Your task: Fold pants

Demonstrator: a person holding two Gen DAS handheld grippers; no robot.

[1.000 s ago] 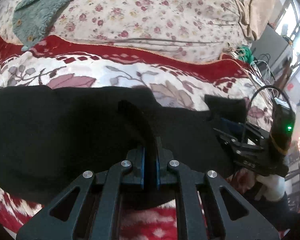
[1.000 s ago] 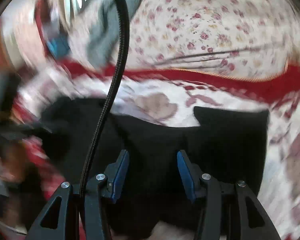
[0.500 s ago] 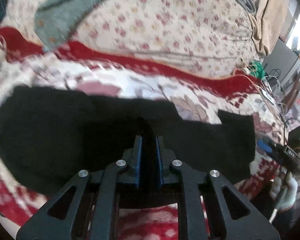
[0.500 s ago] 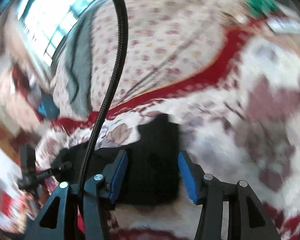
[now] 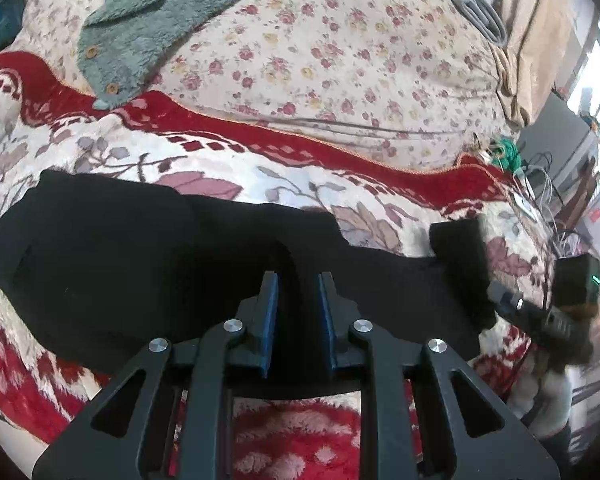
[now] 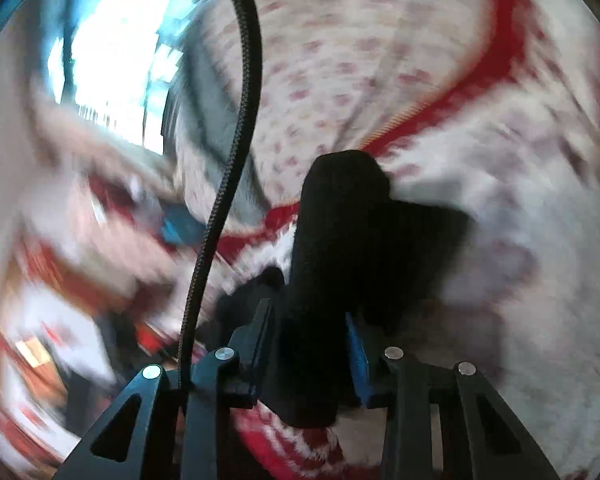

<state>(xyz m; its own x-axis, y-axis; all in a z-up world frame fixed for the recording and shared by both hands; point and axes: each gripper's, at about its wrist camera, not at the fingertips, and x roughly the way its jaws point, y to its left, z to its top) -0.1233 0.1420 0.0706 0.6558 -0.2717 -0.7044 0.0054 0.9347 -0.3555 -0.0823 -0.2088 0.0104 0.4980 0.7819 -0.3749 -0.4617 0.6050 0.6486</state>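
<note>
Black pants [image 5: 140, 256] lie flat across a red and white patterned blanket [image 5: 260, 168]. My left gripper [image 5: 297, 280] sits over their near edge with its blue-padded jaws slightly apart; a low ridge of black cloth runs between them, not pinched. My right gripper [image 6: 312, 312] is shut on the right end of the pants [image 6: 340, 232] and holds it lifted in a thick bunch. In the left wrist view the right gripper [image 5: 500, 298] shows at the right end of the pants. The right wrist view is blurred.
A floral quilt [image 5: 340, 48] rises behind the blanket with a green fleece garment [image 5: 160, 12] on it. Cables and green cord [image 5: 508, 152] lie at the bed's right edge. A black cable [image 6: 236, 120] hangs across the right wrist view.
My left gripper has opened and let go of the cloth fold. My right gripper has closed on the right end of the pants and lifted it.
</note>
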